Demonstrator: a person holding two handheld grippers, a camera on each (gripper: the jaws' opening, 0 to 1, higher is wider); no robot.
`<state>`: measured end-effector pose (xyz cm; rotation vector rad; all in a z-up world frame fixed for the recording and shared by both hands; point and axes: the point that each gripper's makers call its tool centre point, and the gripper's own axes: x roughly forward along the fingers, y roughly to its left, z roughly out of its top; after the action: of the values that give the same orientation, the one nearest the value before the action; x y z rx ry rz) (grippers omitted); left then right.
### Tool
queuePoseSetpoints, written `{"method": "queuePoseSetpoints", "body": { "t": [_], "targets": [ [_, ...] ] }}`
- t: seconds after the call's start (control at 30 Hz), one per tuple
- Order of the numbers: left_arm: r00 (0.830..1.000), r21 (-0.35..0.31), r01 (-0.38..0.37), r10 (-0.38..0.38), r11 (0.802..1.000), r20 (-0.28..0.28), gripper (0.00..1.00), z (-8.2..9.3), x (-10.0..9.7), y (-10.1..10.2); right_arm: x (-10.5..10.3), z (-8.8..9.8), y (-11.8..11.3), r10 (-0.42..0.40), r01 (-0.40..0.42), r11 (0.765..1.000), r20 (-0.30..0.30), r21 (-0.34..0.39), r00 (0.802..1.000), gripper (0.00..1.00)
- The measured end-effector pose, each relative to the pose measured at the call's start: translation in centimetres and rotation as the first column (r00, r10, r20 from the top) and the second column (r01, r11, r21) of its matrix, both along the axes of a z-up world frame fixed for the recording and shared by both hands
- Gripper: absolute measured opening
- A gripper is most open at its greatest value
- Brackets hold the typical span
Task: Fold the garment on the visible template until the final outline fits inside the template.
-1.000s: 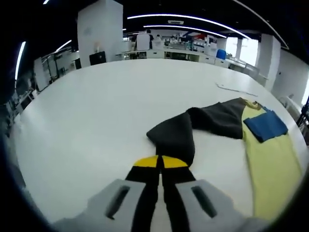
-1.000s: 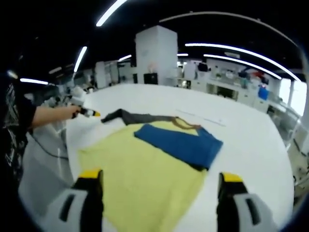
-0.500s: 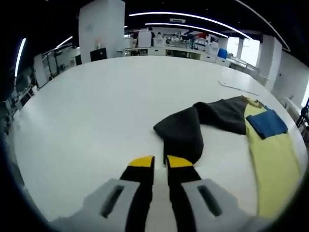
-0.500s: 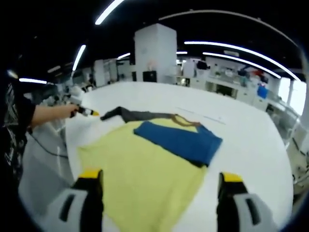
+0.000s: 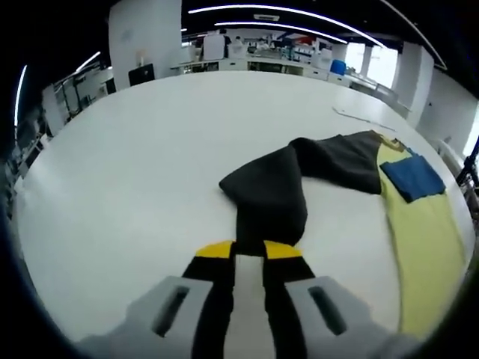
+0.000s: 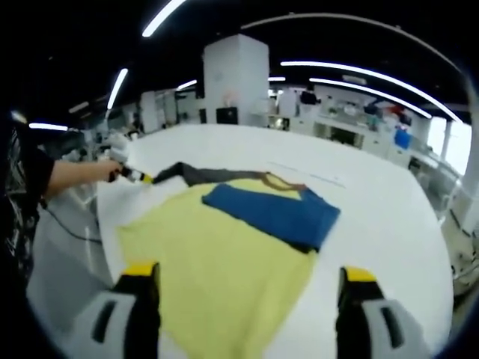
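Note:
A yellow garment (image 6: pixel 217 254) lies flat on the white table (image 6: pixel 382 224), with its blue sleeve (image 6: pixel 273 211) folded across the chest. Its dark grey sleeve (image 5: pixel 273 191) stretches out sideways, bent in the middle. My left gripper (image 5: pixel 248 251) is low over the table at that sleeve's end, jaws slightly apart with white table showing between them, the cuff just touching the tips. In the right gripper view the left gripper (image 6: pixel 142 178) is at the dark sleeve (image 6: pixel 202 174), held by a hand. My right gripper (image 6: pixel 248 273) hangs wide open above the yellow hem, holding nothing.
The round white table (image 5: pixel 150 134) has wide bare room on the far side of the garment. A thin pale strip (image 5: pixel 363 119) lies on the table beyond the collar. A person's arm (image 6: pixel 71 179) reaches in from the left. Workbenches and a white pillar (image 6: pixel 236 78) stand far behind.
My left jaws, shut on the dark sleeve's end a second ago, have parted, and the sleeve rests on the table. The right gripper has stayed open over the hem.

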<state>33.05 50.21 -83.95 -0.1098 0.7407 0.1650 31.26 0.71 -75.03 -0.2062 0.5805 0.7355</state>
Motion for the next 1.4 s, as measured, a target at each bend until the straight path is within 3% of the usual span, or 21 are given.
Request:
{"method": "queuePoseSetpoints", "body": {
  "t": [0.13, 0.4, 0.5, 0.8, 0.97, 1.07, 1.23, 1.4],
  "targets": [
    [1.0, -0.001, -0.002, 0.002, 1.0, 0.02, 0.01, 0.4, 0.1, 0.1, -0.2, -0.1, 0.0, 0.0, 0.0, 1.0, -0.005, 0.002, 1.0, 0.99],
    [0.999, 0.032, -0.018, 0.017, 0.999, 0.042, 0.0, 1.1, -0.3, 1.6, -0.5, -0.5, 0.2, 0.011, -0.011, 1.0, -0.014, 0.0, 1.0, 0.99],
    [0.998, 0.042, -0.042, 0.04, 0.998, 0.052, 0.0, 1.5, -1.3, 2.0, -0.6, -0.6, 0.4, 0.013, -0.013, 1.0, -0.018, 0.0, 1.0, 0.99],
    [0.989, 0.053, -0.138, 0.135, 0.989, 0.069, 0.0, 1.9, -2.5, 4.5, -0.6, -0.5, 0.4, 0.015, -0.016, 1.0, -0.017, -0.003, 1.0, 0.99],
    [0.973, 0.029, -0.22, 0.217, 0.975, 0.081, 0.0, 2.1, -3.4, 5.3, -0.7, -0.6, 0.5, 0.021, -0.021, 1.0, -0.026, -0.012, 0.999, 0.99],
    [0.962, 0.057, -0.266, 0.261, 0.962, 0.082, 0.0, 2.0, -3.9, 6.3, -0.8, -0.6, 0.6, 0.023, -0.023, 1.0, -0.024, -0.013, 0.999, 0.99],
    [0.959, 0.061, -0.276, 0.271, 0.959, 0.085, 0.0, 1.8, -3.8, 7.0, -0.9, -0.5, 0.7, 0.027, -0.027, 1.0, -0.023, -0.014, 0.999, 0.99],
    [0.969, 0.117, -0.243, 0.235, 0.963, 0.078, 0.0, 1.4, -3.3, 8.0, -1.1, -0.4, 0.6, 0.031, -0.031, 0.999, -0.025, -0.015, 0.999, 0.99]
  ]
}}
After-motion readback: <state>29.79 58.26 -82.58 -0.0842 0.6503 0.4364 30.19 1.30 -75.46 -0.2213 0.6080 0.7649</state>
